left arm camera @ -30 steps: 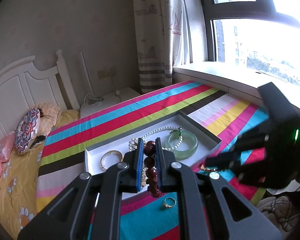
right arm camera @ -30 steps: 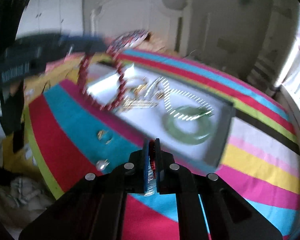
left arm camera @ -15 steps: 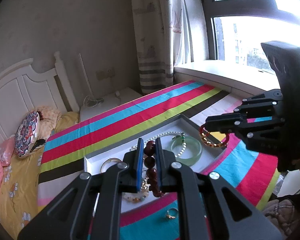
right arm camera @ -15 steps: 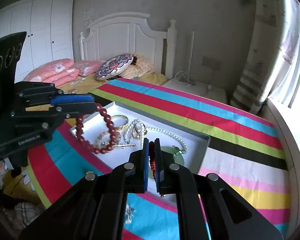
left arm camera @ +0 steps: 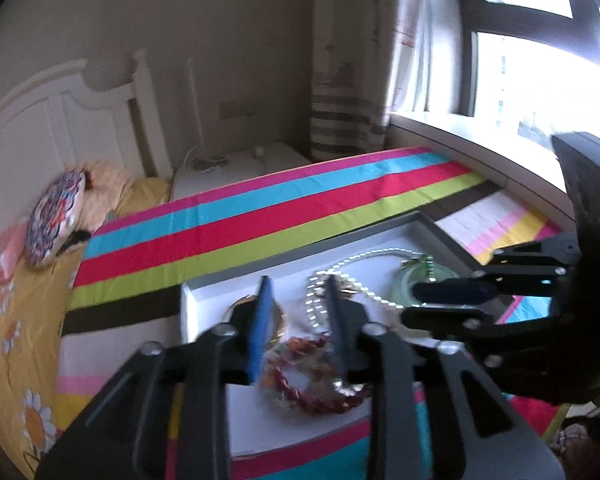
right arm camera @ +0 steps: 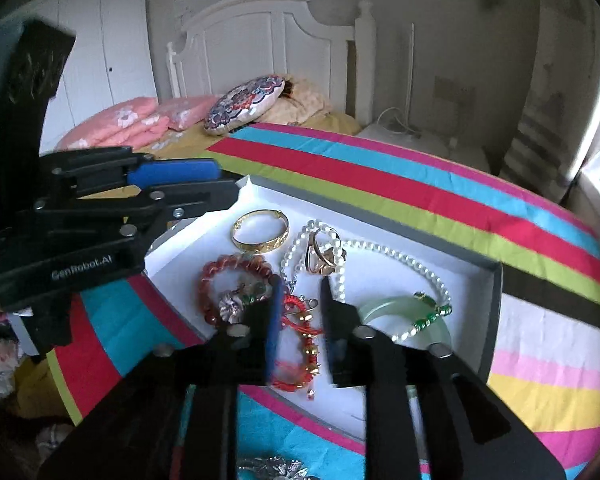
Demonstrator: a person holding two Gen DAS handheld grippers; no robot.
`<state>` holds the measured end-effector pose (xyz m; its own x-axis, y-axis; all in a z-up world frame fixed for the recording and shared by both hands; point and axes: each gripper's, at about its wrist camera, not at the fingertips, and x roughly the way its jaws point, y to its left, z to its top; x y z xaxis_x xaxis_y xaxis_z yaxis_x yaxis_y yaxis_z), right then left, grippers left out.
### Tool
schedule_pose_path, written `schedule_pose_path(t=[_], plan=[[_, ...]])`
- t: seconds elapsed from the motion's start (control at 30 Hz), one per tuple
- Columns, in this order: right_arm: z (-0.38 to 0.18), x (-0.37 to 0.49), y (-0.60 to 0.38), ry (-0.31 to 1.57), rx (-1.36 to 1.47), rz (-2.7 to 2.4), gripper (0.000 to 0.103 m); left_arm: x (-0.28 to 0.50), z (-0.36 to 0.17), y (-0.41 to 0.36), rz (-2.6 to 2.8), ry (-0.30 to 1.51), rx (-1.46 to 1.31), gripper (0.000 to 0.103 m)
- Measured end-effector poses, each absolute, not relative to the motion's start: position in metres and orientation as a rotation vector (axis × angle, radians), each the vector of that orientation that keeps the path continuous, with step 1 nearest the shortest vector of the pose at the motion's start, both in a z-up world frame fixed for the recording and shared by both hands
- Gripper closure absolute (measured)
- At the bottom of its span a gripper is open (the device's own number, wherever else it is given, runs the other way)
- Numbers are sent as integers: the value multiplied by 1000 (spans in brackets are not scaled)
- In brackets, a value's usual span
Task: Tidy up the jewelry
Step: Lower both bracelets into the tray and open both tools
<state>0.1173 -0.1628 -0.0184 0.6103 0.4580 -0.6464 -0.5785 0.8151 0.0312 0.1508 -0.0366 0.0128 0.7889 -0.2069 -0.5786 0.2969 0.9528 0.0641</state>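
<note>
"GenRobot.AI" reads on the black left gripper [right arm camera: 180,184], which hangs open-jawed and empty over the shallow white jewelry tray [right arm camera: 480,276]. The right gripper [right arm camera: 300,296] gapes above the dark-red beaded bracelet [right arm camera: 224,272] and red cord bracelet [right arm camera: 300,340] inside.

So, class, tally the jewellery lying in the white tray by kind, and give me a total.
In the white tray:
Bracelets and bangles: 4 (gold bangle, brown bead bracelet, red cord bracelet, green bangle)
Necklaces: 1 (pearl necklace)
Rings: 1 (gold ring)
Brooches or charms: 1 (silver piece)
Total: 7
</note>
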Motion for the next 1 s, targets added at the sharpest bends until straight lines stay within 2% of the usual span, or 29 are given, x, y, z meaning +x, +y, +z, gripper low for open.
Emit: schedule_pose_path(t=[0.03, 0.1, 0.13, 0.2, 0.3, 0.37, 0.43, 0.47, 0.77, 1.0], plan=[[-18, 117, -166, 686, -175, 603, 73, 150, 11, -31, -261, 603, 143, 60], [-17, 114, -172, 680, -161, 593, 69, 150, 9, -19, -239, 604, 119, 51], [-16, 114, -175, 677, -157, 590, 69, 149, 7, -15, -231, 606, 110, 49], [-14, 111, -182, 668, -145, 577, 69, 147, 6, -8, -216, 605, 96, 35], [-13, 106, -191, 660, -134, 560, 69, 137, 4, -2, -195, 589, 75, 21], [-13, 103, -198, 655, -128, 546, 60, 128, 3, 1, -172, 573, 70, 14], [-15, 96, -203, 650, -131, 530, 47, 119, 1, 1, -153, 555, 67, 7], [-17, 92, -206, 654, -139, 522, 46, 113, 0, 2, -148, 547, 62, 4], [-46, 50, -233, 696, -160, 497, 43, 72, -29, 7, -131, 570, 0, 3], [-70, 23, -241, 737, -229, 515, 43, 73, -43, 24, -152, 604, -86, 3]])
